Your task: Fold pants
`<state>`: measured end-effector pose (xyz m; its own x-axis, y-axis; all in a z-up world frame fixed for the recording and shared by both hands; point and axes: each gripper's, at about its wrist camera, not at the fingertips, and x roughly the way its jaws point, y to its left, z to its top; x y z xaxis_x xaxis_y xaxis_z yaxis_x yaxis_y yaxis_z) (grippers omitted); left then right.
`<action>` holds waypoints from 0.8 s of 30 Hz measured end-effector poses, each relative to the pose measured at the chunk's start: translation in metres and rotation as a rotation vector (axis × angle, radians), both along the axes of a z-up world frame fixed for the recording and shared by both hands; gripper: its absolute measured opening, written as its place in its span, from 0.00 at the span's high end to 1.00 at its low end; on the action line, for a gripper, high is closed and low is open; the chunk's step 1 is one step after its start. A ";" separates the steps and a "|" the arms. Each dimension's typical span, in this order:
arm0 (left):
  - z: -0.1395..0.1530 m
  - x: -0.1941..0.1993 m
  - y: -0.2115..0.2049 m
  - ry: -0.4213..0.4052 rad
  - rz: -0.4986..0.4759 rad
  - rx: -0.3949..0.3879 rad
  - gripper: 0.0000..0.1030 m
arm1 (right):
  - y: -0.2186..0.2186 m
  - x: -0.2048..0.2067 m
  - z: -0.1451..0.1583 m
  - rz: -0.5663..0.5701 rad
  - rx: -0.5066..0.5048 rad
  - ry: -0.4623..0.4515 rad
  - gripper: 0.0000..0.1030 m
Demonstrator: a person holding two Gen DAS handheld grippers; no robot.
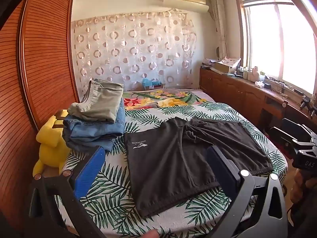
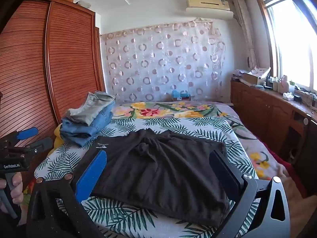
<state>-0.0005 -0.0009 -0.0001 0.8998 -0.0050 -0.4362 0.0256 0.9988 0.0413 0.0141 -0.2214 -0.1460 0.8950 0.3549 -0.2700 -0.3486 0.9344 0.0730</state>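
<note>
While both sets of tongs hang wide open above the near edge of the bed (image 1: 227, 111), you hold nothing yet: the left tongs (image 1: 156, 170) and the right tongs (image 2: 158, 176) each frame the cloth between their fingers without pressing on it. Dark pants (image 1: 178, 154), short-legged with a small white logo on one leg, lie spread flat on the leaf-print bedcover (image 2: 138, 214) close to the near edge, waistband toward the right side of the bed, leg hems toward the left. Cloth bunched at the crotch, some wrinkling along the middle. No fold is made in them as far as the views show, so this piece is at its start: judged from here, the legs need laying one over the other, then one or two folds along the length. At the left edge of the bed a stack of folded pants (image 1: 97, 123) sits, a grey-green pair on top of blue denim, which suggests part of the batch is done and the dark pair would join it. Yellow plush toy (image 1: 51, 144) just beside that stack, at the left edge. Containers: a cardboard box (image 2: 181, 97) beyond the far edge of the bed, something blue showing in it, contents otherwise too small to tell; another open box (image 1: 224, 66) on the cabinet under the window, contents unclear.
</note>
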 end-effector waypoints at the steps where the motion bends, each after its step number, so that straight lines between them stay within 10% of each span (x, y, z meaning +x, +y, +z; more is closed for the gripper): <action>1: 0.000 -0.001 -0.001 -0.001 -0.001 0.001 0.01 | 0.000 0.000 0.000 0.000 -0.001 0.001 0.00; 24: 0.003 0.001 -0.004 0.007 -0.001 -0.036 0.01 | 0.003 -0.005 0.001 0.002 0.000 -0.009 0.00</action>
<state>0.0007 -0.0052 0.0024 0.8966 -0.0217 -0.4422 0.0267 0.9996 0.0050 0.0092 -0.2180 -0.1450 0.8968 0.3568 -0.2615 -0.3511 0.9337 0.0699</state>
